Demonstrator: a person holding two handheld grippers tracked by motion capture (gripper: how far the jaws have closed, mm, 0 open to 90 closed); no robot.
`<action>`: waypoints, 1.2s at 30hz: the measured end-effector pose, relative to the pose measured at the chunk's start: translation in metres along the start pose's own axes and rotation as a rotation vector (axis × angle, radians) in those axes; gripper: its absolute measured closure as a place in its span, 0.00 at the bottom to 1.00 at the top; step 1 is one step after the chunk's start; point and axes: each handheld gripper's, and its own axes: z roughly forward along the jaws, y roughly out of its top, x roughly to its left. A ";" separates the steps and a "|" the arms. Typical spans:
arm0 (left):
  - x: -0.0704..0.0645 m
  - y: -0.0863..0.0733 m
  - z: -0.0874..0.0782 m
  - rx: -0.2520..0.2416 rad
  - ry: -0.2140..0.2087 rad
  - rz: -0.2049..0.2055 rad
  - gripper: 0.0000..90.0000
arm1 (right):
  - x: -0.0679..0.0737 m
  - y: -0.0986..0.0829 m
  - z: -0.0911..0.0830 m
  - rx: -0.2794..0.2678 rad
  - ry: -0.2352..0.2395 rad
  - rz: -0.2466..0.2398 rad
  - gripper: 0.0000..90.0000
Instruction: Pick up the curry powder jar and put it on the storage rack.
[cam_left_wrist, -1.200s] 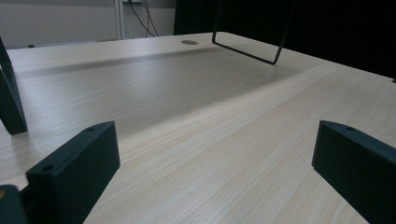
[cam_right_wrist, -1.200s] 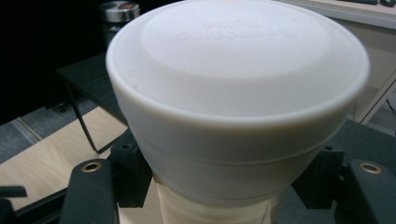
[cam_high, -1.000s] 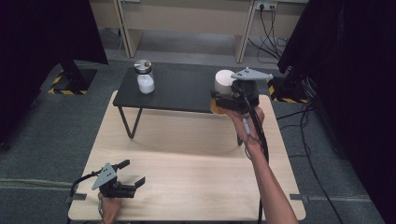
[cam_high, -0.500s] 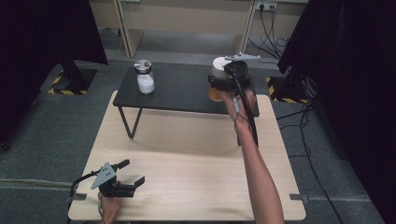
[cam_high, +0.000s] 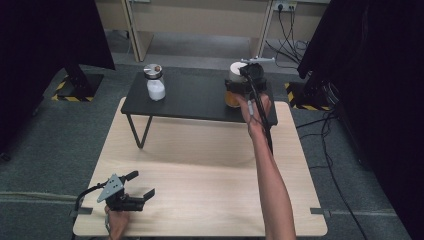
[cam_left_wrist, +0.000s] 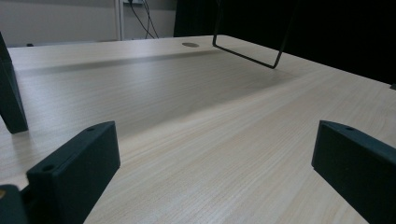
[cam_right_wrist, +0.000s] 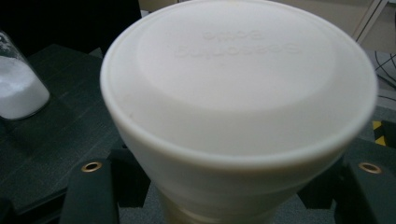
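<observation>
A jar with a white lid (cam_high: 233, 70) and an orange body stands at the right end of a low black shelf (cam_high: 195, 97). My right gripper (cam_high: 239, 84) reaches over the shelf's front edge and is shut on this jar. In the right gripper view the white lid (cam_right_wrist: 238, 88) looms close, with my right gripper (cam_right_wrist: 229, 189) holding a black jaw on each side below its rim. My left gripper (cam_high: 141, 183) rests open near the front left corner of the wooden table (cam_high: 200, 170). In its own view, my left gripper (cam_left_wrist: 215, 158) has only bare wood between its jaws.
A glass jar of white powder (cam_high: 155, 85) stands at the shelf's left end, also seen as the glass jar (cam_right_wrist: 18, 88) beside the lid. The shelf stands on thin wire legs (cam_left_wrist: 247, 51). Cables and dark curtains lie beyond the table.
The right gripper has carried the jar forward from the shelf's front edge onto the shelf, then held still. The left gripper has not moved.
</observation>
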 end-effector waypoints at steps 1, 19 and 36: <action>0.000 0.000 0.000 0.000 0.000 0.000 0.00 | 0.000 0.000 0.001 0.003 -0.001 0.003 0.38; 0.000 0.000 0.000 0.002 0.000 -0.002 0.00 | -0.005 -0.004 0.007 0.002 0.004 0.023 0.27; 0.000 0.000 -0.001 -0.002 0.000 0.000 0.00 | -0.021 -0.031 -0.041 -0.072 0.094 -0.007 0.04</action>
